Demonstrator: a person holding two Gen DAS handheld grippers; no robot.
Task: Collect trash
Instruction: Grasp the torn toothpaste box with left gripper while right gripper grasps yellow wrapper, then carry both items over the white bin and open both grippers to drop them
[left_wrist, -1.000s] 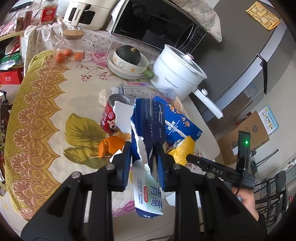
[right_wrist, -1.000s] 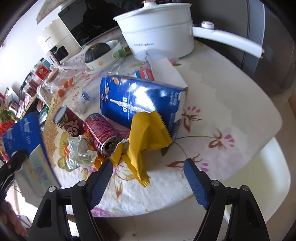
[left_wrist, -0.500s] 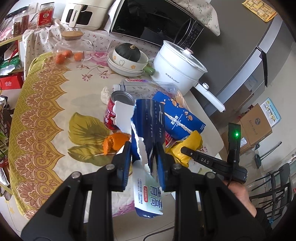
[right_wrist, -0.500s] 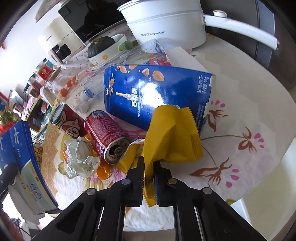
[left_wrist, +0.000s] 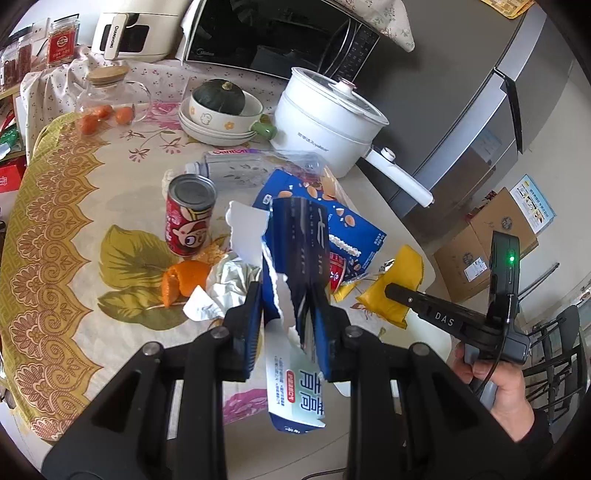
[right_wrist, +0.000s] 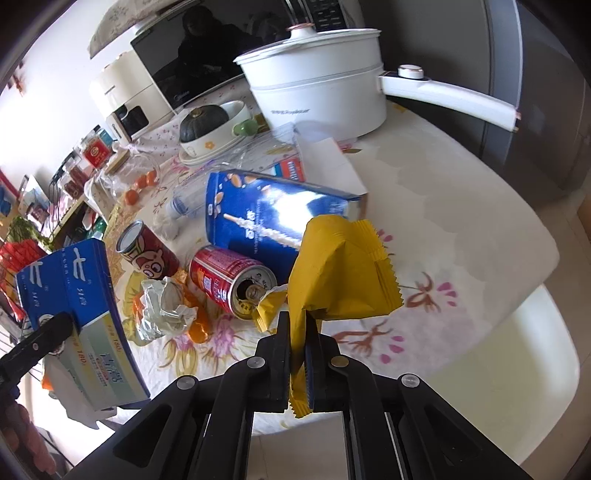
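My left gripper (left_wrist: 288, 295) is shut on a torn blue and white carton (left_wrist: 299, 236), which it holds above the table's near edge. The same carton (right_wrist: 70, 288) shows at the left of the right wrist view. My right gripper (right_wrist: 299, 325) is closing the last bit, and its pads press on a yellow snack wrapper (right_wrist: 340, 273) lifted just off the cloth. More litter lies on the table: an upright red can (left_wrist: 190, 218), a red can on its side (right_wrist: 229, 284), a blue snack box (right_wrist: 273, 214), crumpled foil (right_wrist: 164, 302), orange peel (left_wrist: 183, 280) and a clear bottle (left_wrist: 236, 168).
A white electric pot (left_wrist: 325, 118) with a long handle stands at the back right, beside a bowl holding a green squash (left_wrist: 221, 110) and a glass jar (left_wrist: 107, 99). A microwave (left_wrist: 273, 33) stands behind them. A grey fridge (left_wrist: 480, 110) and cardboard boxes (left_wrist: 487, 243) stand past the table's right edge.
The right gripper, wide open a second ago, has closed on the yellow wrapper and raised it off the cloth. The left gripper kept its hold on the carton and drifted a little.
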